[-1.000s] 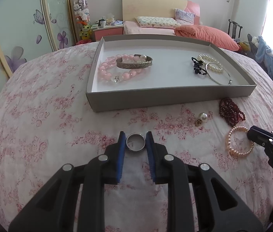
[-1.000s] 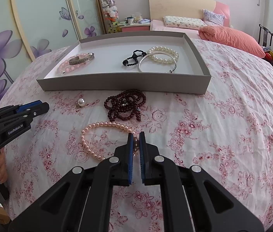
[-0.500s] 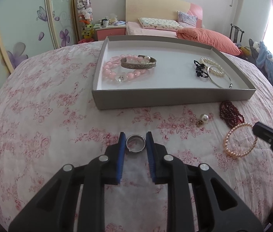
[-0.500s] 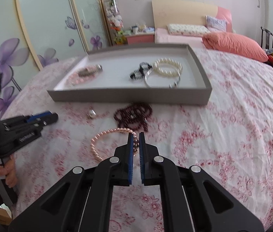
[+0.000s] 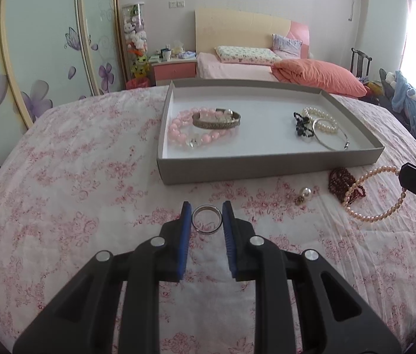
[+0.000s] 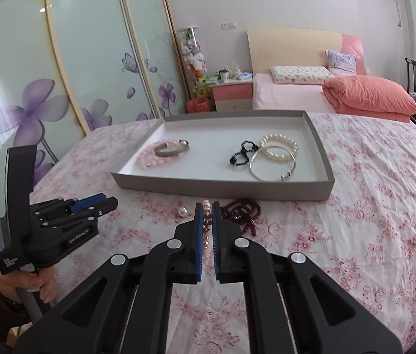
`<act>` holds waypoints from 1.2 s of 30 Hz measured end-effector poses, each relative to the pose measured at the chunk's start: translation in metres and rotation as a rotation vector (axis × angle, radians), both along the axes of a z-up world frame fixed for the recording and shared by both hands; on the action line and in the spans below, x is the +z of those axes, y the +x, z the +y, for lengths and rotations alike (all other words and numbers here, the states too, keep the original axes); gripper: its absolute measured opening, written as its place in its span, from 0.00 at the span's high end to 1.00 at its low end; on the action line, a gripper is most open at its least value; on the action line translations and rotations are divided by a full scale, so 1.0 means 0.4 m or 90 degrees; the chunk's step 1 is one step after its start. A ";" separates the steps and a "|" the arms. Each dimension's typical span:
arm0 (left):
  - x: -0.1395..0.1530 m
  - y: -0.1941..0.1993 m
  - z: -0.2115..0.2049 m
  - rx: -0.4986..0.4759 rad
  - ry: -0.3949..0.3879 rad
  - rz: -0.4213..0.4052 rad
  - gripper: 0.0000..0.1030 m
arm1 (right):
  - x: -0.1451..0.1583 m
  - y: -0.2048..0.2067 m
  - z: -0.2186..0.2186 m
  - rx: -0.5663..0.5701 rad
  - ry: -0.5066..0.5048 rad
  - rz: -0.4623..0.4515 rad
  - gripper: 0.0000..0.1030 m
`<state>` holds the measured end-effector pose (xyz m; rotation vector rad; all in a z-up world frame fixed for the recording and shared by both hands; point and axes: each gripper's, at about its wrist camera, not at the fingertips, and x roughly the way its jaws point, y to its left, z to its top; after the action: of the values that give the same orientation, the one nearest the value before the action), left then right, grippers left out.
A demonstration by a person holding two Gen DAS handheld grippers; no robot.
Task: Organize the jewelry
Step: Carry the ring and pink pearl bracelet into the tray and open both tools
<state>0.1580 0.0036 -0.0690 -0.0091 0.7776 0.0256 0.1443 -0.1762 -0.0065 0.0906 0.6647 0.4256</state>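
Left claw (image 5: 207, 219) grips a silver ring (image 5: 207, 219); right claw (image 6: 207, 221) pinches the pink pearl bracelet (image 5: 373, 193) above the dark bead bracelet (image 5: 343, 182); beyond, the tray (image 5: 266, 166) holds five bracelets.

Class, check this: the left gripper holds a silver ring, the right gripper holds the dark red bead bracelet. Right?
Not quite. The right gripper is shut on the pink pearl bracelet; the dark red bead bracelet lies on the cloth, as the right wrist view shows. The left gripper does hold the silver ring.
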 end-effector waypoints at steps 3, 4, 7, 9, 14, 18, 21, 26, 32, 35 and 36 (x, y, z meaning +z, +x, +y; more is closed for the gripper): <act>0.015 -0.004 -0.001 0.003 -0.001 -0.015 0.79 | 0.009 0.000 -0.002 -0.002 0.007 -0.008 0.94; 0.023 -0.005 -0.002 0.005 -0.002 -0.023 0.79 | 0.013 0.001 -0.003 -0.002 0.009 -0.011 0.94; 0.043 -0.010 -0.007 0.006 0.000 -0.047 0.79 | 0.025 0.003 -0.003 -0.004 0.013 -0.020 0.94; 0.058 -0.011 -0.015 0.004 0.006 -0.064 0.79 | 0.036 0.006 -0.002 -0.005 0.014 -0.029 0.94; 0.085 0.002 -0.033 0.000 0.010 -0.087 0.79 | 0.061 0.022 -0.004 -0.013 0.013 -0.050 0.94; 0.106 0.022 -0.046 0.001 0.015 -0.105 0.79 | 0.077 0.044 -0.005 -0.023 0.007 -0.065 0.94; 0.118 0.044 -0.053 0.001 0.021 -0.115 0.79 | 0.086 0.074 -0.008 -0.034 0.004 -0.071 0.94; 0.131 0.082 -0.059 0.004 0.025 -0.125 0.79 | 0.097 0.113 -0.013 -0.053 0.004 -0.079 0.94; 0.138 0.132 -0.067 0.008 0.030 -0.134 0.79 | 0.105 0.170 -0.016 -0.068 0.000 -0.091 0.93; 0.135 0.163 -0.070 0.008 0.031 -0.134 0.79 | 0.106 0.201 -0.015 -0.074 0.001 -0.097 0.93; 0.134 0.172 -0.070 0.008 0.031 -0.133 0.79 | 0.105 0.213 -0.016 -0.076 0.003 -0.097 0.93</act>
<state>0.2266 -0.0246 -0.0155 0.0293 0.5674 0.0552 0.2296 -0.1825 0.0357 0.1009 0.5052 0.3157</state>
